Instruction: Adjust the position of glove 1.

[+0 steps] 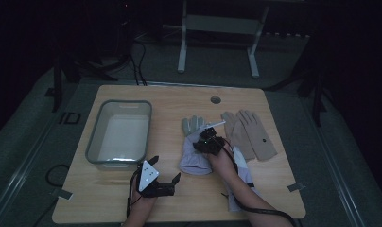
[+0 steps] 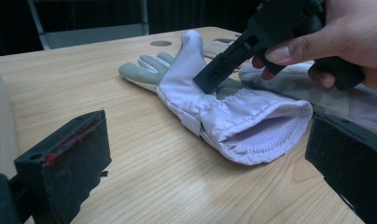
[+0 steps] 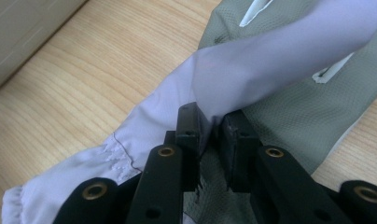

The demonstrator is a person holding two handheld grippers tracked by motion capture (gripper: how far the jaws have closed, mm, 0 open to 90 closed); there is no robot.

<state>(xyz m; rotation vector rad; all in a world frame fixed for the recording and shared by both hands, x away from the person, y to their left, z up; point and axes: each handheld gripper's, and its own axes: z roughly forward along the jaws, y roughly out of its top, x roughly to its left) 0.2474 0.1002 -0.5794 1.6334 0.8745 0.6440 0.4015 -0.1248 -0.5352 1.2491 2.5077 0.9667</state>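
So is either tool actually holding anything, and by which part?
The right tool pinches a fold of the white glove at its back, mid-length. The left tool is open, holding nothing.

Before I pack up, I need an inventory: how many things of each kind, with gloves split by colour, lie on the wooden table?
Pale lilac fabric gloves with grey palms: 2, the second partly hidden
Beige fabric gloves: 2
Clear rectangular plastic bin: 1
Total: 5

The letters "ID" stand on the grey floor mat (image 1: 69,117).
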